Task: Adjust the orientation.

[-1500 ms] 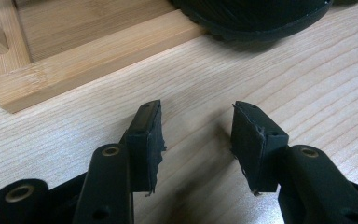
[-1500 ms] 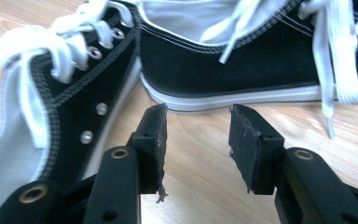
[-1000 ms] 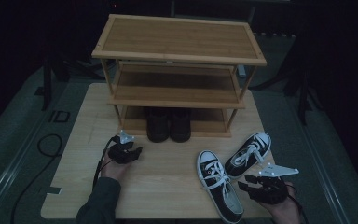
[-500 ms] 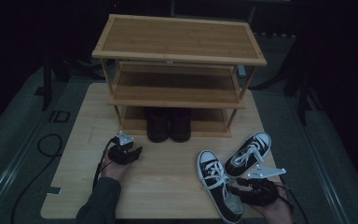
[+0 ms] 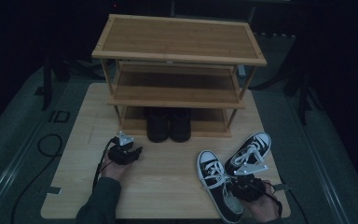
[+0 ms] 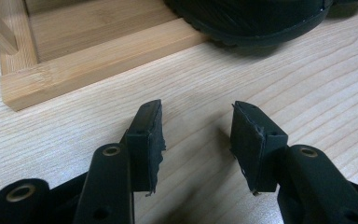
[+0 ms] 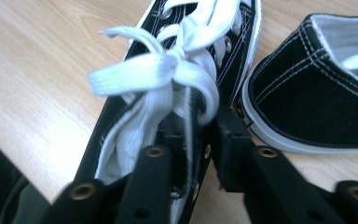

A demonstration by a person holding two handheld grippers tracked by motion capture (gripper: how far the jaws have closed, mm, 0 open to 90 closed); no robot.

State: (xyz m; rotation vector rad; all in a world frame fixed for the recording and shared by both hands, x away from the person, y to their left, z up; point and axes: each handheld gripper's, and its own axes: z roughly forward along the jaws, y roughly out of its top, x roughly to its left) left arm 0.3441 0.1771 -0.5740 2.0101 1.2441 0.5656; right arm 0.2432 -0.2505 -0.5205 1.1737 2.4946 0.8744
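Gripping a sneaker to shelve it

From the three-tier wooden shoe rack [image 5: 179, 60], black boots [image 5: 169, 125] on its bottom shelf, we come to our near black-and-white sneaker [image 5: 218, 184]: right gripper [image 7: 200, 135], just closing, pinches its side wall for lifting; left gripper [image 6: 196, 135] waits open, empty.

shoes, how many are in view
4: two dark shoes on the rack's bottom shelf; two black-and-white sneakers on the table, one at the right gripper, one beside it.
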